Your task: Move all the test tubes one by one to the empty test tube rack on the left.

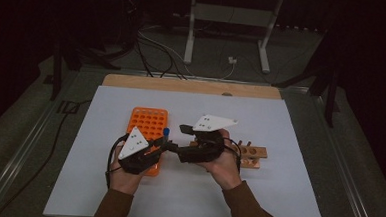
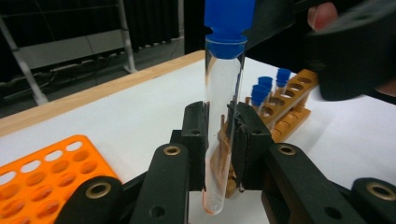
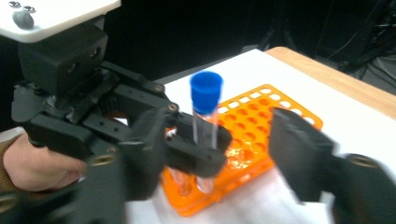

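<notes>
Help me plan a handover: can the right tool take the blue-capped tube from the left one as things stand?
Probably yes. The right tool is open, its jaws either side of the test tube, whose blue cap and upper glass stand clear above the left tool that clamps it. Nothing lies between them.

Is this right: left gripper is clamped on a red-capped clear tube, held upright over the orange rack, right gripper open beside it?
Not quite: the cap is blue, not red. The left gripper view shows the left gripper shut on the clear tube, upright. The rest holds: orange rack below, right gripper open beside it.
</notes>
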